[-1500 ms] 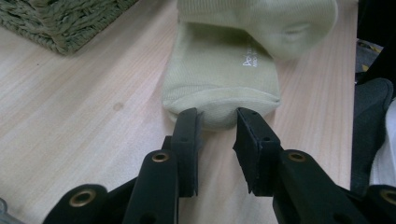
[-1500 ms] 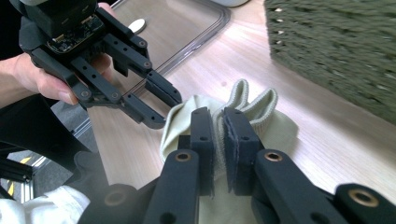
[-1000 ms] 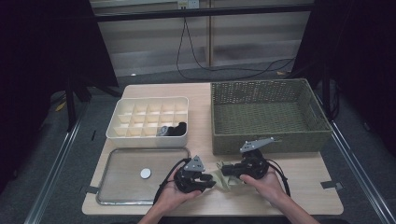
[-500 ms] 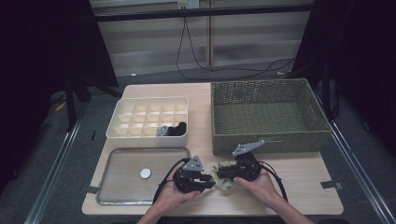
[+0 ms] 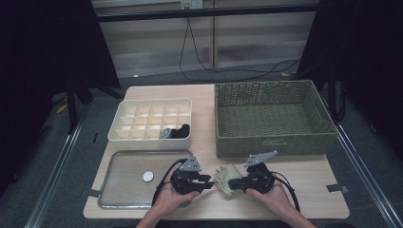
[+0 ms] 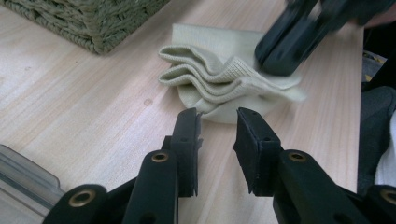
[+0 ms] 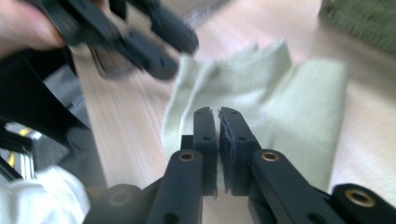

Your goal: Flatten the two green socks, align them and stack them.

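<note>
I see the folded pale green cloth (image 5: 227,178) low in the middle of the high view, lying on the wooden table (image 5: 304,190) just below the wicker basket (image 5: 271,118). My left gripper (image 5: 210,179) sits just left of it, jaws parted with nothing between them, tips just short of the cloth's rumpled folds (image 6: 219,79). My right gripper (image 5: 231,185) comes in from the right; its jaws have just been closing and now stand clenched together over the cloth's edge (image 7: 261,93), though I cannot tell whether fabric is pinched.
</note>
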A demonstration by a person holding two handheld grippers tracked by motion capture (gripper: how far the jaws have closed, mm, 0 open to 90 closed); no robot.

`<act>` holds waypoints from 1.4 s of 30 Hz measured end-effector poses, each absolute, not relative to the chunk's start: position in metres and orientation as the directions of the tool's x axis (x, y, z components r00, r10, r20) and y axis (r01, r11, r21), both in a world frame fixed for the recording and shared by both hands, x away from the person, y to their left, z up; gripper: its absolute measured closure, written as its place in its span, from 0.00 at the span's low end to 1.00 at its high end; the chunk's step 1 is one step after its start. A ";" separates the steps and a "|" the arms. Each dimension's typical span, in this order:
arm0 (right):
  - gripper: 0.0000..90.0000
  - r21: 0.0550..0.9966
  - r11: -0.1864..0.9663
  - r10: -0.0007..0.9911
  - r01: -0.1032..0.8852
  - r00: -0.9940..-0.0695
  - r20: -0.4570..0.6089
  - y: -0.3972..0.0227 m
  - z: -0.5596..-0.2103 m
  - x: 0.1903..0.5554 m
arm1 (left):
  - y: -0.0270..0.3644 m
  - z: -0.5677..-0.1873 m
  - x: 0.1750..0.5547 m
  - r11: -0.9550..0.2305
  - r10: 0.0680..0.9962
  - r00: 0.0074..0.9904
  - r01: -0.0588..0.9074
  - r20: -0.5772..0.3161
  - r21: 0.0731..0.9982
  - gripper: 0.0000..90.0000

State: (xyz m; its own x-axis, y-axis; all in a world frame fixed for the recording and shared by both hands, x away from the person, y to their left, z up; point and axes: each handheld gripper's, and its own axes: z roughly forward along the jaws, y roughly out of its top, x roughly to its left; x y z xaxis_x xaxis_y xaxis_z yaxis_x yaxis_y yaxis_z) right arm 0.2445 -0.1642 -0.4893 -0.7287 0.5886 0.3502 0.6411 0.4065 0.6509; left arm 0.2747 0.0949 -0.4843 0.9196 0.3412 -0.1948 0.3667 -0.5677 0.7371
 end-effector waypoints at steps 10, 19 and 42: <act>0.94 0.648 0.409 0.588 0.642 -0.729 0.351 -0.163 -0.492 0.242 | 0.094 -0.473 0.278 -0.524 0.351 0.912 0.379 -0.211 0.763 0.75; 0.95 0.669 0.334 0.631 0.664 -0.685 0.365 -0.195 -0.484 0.234 | 0.070 -0.462 0.279 -0.507 0.300 0.929 0.349 -0.218 0.788 0.78; 0.80 0.674 0.298 0.674 0.676 -0.648 0.353 -0.212 -0.490 0.251 | 0.031 -0.495 0.290 -0.627 0.276 0.936 0.347 -0.218 0.697 0.85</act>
